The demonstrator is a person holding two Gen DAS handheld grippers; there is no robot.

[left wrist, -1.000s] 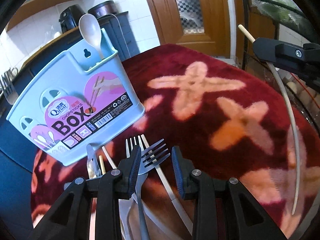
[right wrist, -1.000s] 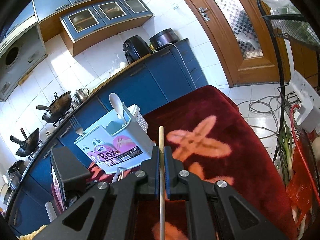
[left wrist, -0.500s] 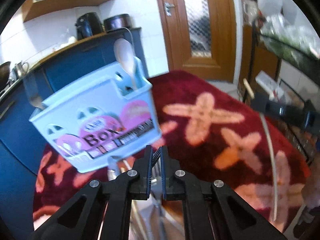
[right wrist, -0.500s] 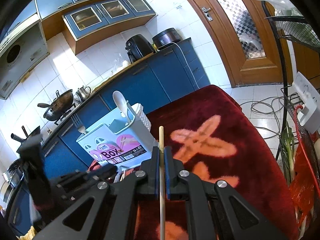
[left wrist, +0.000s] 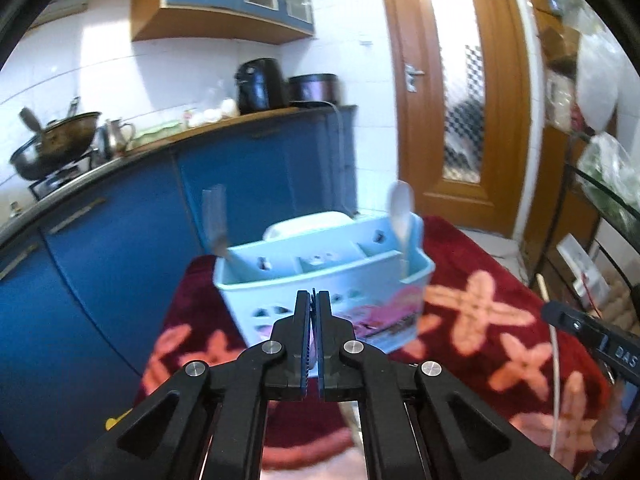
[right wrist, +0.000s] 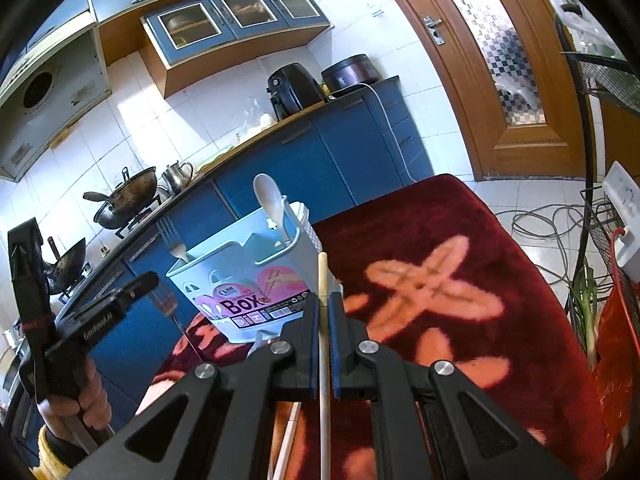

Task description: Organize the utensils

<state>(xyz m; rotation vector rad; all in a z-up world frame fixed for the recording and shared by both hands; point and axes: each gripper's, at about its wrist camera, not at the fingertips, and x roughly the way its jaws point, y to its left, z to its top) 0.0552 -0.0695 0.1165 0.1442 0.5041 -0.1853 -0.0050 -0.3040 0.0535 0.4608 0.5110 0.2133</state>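
In the left wrist view, the left gripper (left wrist: 313,300) has its jaws closed, and a thin strip of metal shows between the pads. This view alone does not tell what it is. Just behind the fingertips stands the light blue plastic utensil box (left wrist: 324,276) with several compartments. It rests on the dark red cloth with orange cross patterns (left wrist: 480,312) that covers the desk. In the right end compartment of the box a white plastic spoon (left wrist: 401,208) stands upright, and in the left end compartment a metal fork (left wrist: 215,220) stands with its tines up, blurred. The gripper looks slightly down on the open top of the box, probably so that the held piece can go into a compartment from above.

In the right wrist view, the right gripper (right wrist: 323,300) is closed on a pale wooden chopstick (right wrist: 322,276), which runs straight between the pads and points toward the box (right wrist: 240,272). The grip is near the upper part of the stick, so most of its length hangs back below the gripper. To the left of the box a hand (right wrist: 76,404) carries the left gripper (right wrist: 150,279), and a second metal fork (right wrist: 164,300) hangs from its tip with the tines up and the handle down. This fork is therefore lifted off the cloth (right wrist: 440,240), beside the front left corner of the box. More chopsticks (right wrist: 286,440) lie on the cloth in front of the box, so I judge the sorting is not finished.
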